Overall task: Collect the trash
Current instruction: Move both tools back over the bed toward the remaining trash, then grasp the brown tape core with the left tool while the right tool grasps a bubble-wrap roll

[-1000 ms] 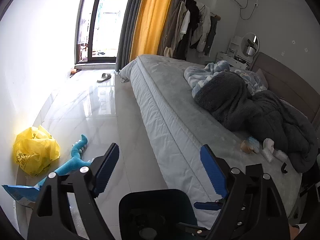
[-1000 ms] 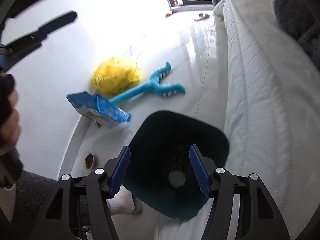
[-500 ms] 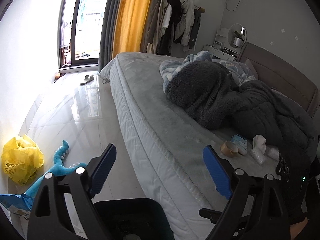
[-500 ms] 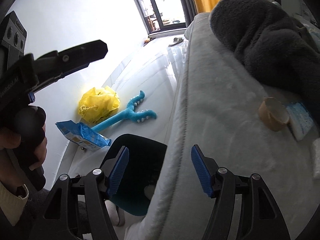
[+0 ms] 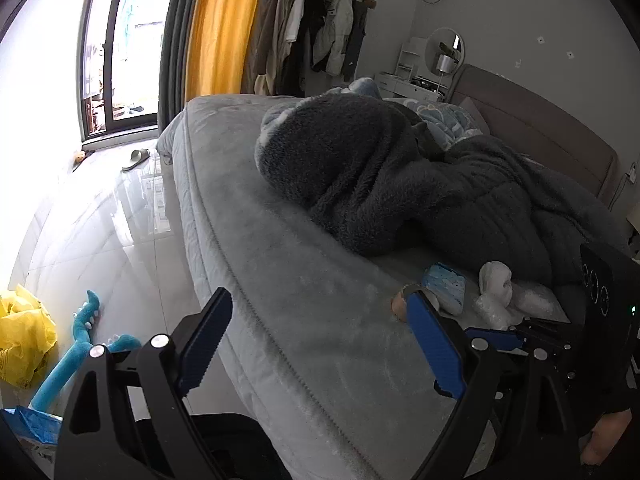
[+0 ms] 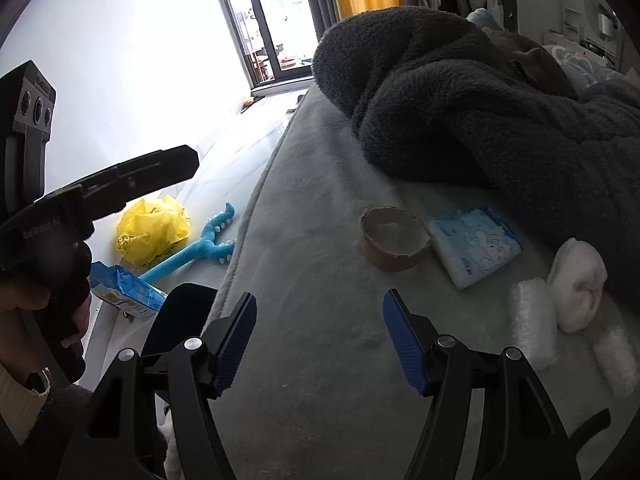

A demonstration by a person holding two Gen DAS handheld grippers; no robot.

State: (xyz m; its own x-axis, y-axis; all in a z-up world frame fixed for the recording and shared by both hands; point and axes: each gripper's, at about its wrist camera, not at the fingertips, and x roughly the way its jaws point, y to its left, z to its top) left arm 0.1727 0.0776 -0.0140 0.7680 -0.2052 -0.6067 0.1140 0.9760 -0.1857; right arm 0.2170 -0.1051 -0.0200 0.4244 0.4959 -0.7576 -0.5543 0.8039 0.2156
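Observation:
Trash lies on the grey bed: a brown cardboard tape ring, a blue tissue pack, a white crumpled wad and bubble wrap pieces. My right gripper is open and empty, just short of the ring. My left gripper is open and empty over the bed edge; the ring shows partly behind its right finger, the tissue pack and wad beyond. The dark trash bin stands on the floor beside the bed.
A dark fleece blanket is heaped on the bed behind the trash. On the floor lie a yellow plastic bag, a blue toy and a blue packet. A slipper lies near the window.
Both grippers swung from over the bin and floor up onto the bed. The trash on the bed is now close before the right gripper. Both stayed open.

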